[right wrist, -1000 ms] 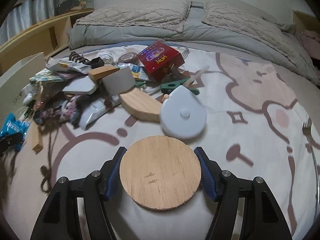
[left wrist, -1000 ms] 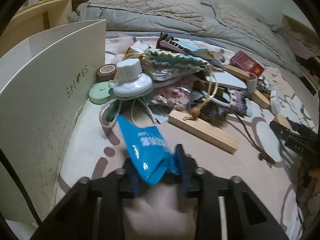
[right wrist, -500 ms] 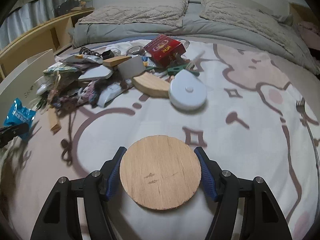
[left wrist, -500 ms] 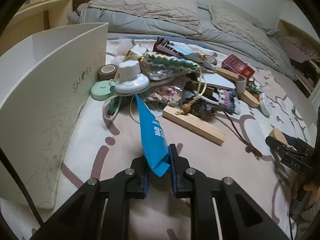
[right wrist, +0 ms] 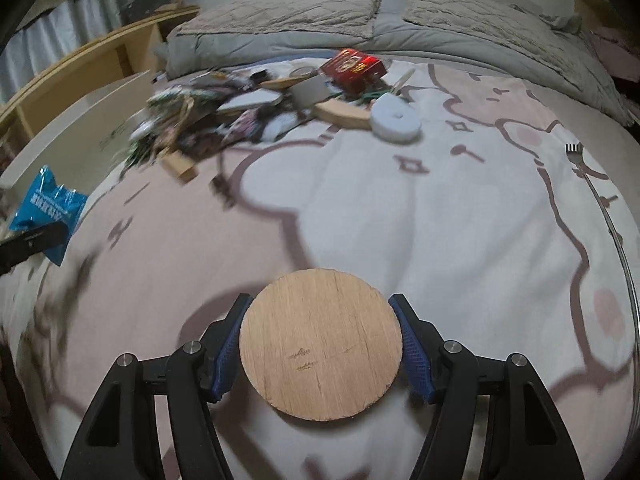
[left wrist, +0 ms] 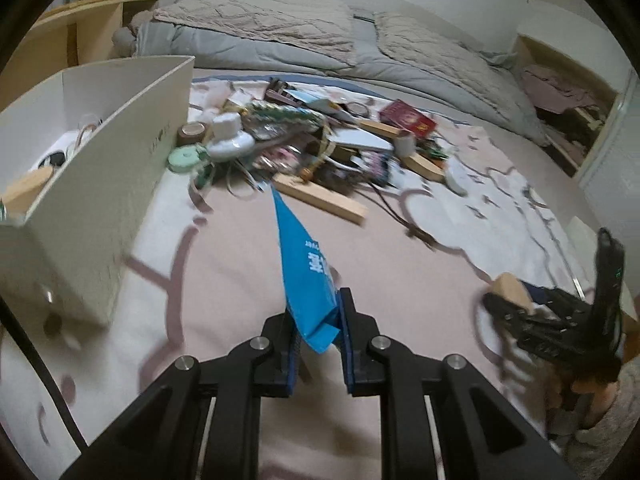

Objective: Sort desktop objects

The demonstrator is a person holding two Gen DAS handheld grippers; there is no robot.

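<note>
My left gripper (left wrist: 318, 320) is shut on a blue snack packet (left wrist: 304, 264) and holds it above the pink patterned mat, edge-on to the camera. The packet also shows in the right wrist view (right wrist: 46, 204) at the far left. My right gripper (right wrist: 320, 344) is shut on a round wooden disc (right wrist: 320, 344), held flat above the mat; it shows in the left wrist view (left wrist: 516, 300) at the right. A pile of mixed objects (left wrist: 320, 140) lies on the mat ahead, with a wooden block (left wrist: 320, 198), a red box (left wrist: 406, 118) and a white round case (right wrist: 394, 118).
A white cardboard box (left wrist: 100, 168) stands open on the left with a few things inside. A grey quilted bed (left wrist: 320, 40) lies behind the pile. A metal fork-like back scratcher (right wrist: 600, 196) lies on the mat's right. Wooden shelving (right wrist: 80, 68) stands at the far left.
Both grippers have pulled back and up from the pile, which looks smaller and farther. The blue packet has turned edge-on in the left gripper. The white box's inside has come into view.
</note>
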